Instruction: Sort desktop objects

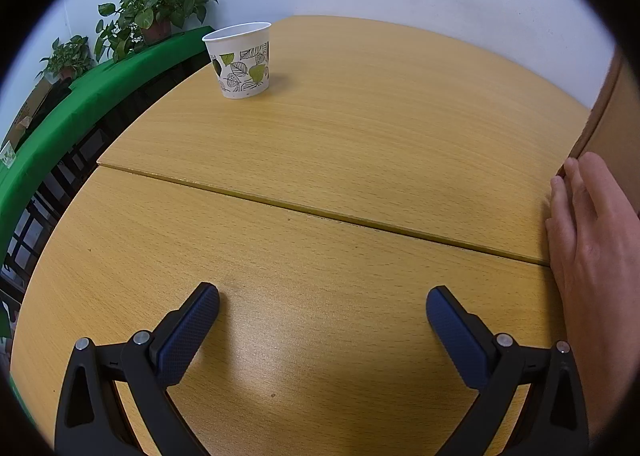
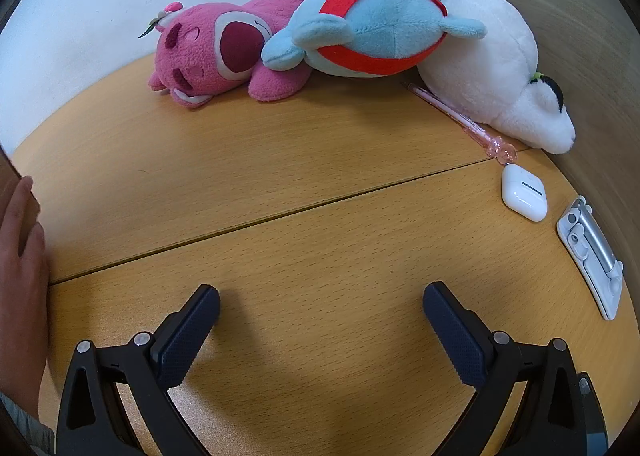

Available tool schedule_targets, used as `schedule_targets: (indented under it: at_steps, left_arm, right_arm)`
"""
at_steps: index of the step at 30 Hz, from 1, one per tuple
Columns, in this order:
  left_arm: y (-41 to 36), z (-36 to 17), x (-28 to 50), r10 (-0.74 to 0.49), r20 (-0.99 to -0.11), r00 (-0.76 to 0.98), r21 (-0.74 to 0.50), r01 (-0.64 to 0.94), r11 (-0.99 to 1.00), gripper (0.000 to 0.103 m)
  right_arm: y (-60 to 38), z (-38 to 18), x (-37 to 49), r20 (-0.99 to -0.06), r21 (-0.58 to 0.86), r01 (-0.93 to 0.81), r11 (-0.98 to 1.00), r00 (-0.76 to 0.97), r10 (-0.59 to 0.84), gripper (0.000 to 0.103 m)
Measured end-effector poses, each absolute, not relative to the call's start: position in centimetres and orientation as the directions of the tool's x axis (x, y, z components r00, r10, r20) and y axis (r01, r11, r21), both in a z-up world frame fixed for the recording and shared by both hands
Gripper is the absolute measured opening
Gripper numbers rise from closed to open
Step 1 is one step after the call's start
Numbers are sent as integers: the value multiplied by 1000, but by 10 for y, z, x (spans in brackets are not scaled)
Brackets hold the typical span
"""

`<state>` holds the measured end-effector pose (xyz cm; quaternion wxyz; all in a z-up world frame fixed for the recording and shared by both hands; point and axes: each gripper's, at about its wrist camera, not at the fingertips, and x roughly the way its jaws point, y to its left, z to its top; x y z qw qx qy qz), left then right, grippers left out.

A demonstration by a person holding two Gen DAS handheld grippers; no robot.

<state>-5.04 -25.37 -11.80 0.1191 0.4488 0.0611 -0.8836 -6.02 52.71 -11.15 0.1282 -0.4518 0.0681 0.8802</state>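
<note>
Both the left gripper (image 1: 322, 308) and right gripper (image 2: 321, 306) hover gaping and empty over the desk (image 2: 280, 184), so the right should square up on the earbud case (image 2: 524, 192) near the pink pen (image 2: 460, 118).

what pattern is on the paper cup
White with green and black-outlined leaves; the paper cup shows best in the left wrist view.

Pink pen (image 2: 460, 116) tip hidden under white plush (image 2: 492, 72).
</note>
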Motion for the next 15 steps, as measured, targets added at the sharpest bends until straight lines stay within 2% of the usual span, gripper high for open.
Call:
schedule_targets:
  at_steps: [15]
  left_arm:
    - [-252, -118, -52, -158, -807, -569, 1, 267, -964, 103]
  right_arm:
    - [523, -109, -61, -813, 4, -287, -958, -558, 164, 103]
